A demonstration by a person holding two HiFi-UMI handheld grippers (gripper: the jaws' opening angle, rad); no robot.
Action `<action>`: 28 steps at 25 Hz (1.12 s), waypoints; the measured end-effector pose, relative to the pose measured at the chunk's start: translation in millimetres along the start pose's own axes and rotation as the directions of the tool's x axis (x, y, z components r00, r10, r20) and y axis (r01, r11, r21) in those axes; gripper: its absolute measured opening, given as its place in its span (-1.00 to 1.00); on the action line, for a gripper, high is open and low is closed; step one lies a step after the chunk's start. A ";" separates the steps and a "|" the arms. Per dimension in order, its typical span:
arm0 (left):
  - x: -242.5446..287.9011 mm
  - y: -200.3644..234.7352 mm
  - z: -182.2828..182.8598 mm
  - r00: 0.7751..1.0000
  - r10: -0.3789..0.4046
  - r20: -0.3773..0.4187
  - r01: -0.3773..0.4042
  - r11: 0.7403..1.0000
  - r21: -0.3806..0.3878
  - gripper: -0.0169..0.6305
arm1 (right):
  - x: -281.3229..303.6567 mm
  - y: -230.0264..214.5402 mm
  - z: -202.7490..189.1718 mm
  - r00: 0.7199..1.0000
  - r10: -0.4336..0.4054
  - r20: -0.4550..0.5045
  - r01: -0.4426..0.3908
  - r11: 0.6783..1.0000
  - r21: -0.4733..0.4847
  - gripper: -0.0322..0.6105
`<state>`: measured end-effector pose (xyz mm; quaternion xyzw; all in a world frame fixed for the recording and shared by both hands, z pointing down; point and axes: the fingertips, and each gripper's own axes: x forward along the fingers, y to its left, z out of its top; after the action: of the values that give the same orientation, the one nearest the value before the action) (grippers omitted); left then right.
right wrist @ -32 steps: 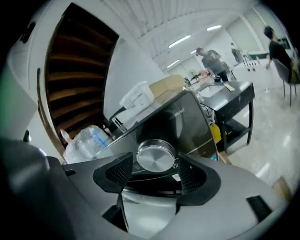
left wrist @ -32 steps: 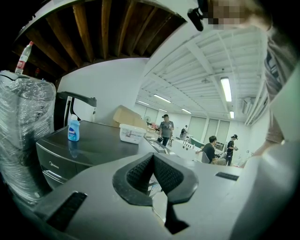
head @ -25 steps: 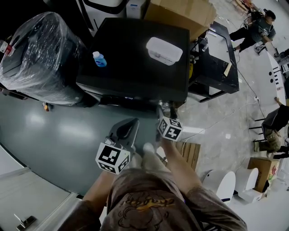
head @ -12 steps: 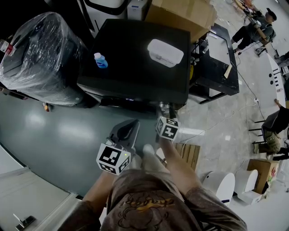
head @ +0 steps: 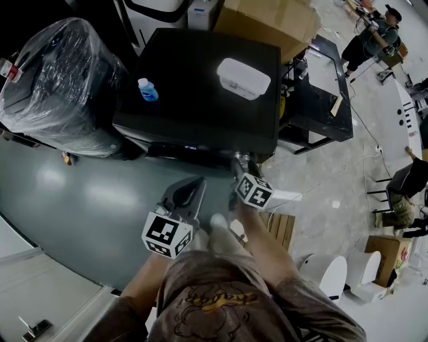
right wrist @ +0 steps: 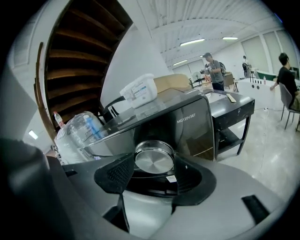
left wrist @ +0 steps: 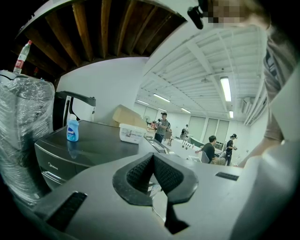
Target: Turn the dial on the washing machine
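The black washing machine (head: 200, 87) stands in front of me, and the right gripper view shows its front panel (right wrist: 187, 126). Its round silver dial (right wrist: 154, 159) sits between the two black pads of my right gripper (right wrist: 154, 169), which is shut on it. From the head view, the right gripper (head: 241, 163) reaches the panel's right end and hides the dial. My left gripper (head: 190, 187) hangs lower and to the left, away from the machine. Its pads (left wrist: 140, 171) meet with nothing between them.
A blue bottle (head: 147, 88) and a white lidded box (head: 244, 75) rest on the machine's top. A plastic-wrapped appliance (head: 60, 80) stands at the left, a cardboard box (head: 267, 17) behind, a black table (head: 328, 87) at the right. A wooden pallet (head: 281, 227) lies near my feet.
The right gripper's marker cube has twisted and shifted slightly right while staying at the dial. The left gripper has barely moved.
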<state>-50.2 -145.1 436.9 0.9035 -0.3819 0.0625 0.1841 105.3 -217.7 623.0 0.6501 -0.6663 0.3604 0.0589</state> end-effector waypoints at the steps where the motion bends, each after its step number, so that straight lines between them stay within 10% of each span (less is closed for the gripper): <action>1: 0.3 -0.2 -0.3 1.000 -0.001 -0.001 0.001 1.000 0.001 -0.97 | 0.1 -0.3 0.0 1.000 0.015 0.005 -0.015 1.000 0.024 -0.09; 14: 2.1 -3.0 -3.0 1.000 -0.002 -0.007 0.002 1.000 0.002 -0.97 | -1.6 -1.3 3.4 0.991 0.120 0.062 -0.131 0.969 0.208 -0.09; 28: -3.6 2.5 9.6 1.000 0.017 0.014 -0.017 1.000 0.005 -0.97 | -44.8 9.6 23.0 0.982 0.181 0.052 -0.184 0.982 0.050 -0.09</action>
<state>-54.8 -147.9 427.9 0.9011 -0.3907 0.0585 0.1787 112.1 -194.7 577.7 0.5959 -0.7143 0.3669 -0.0077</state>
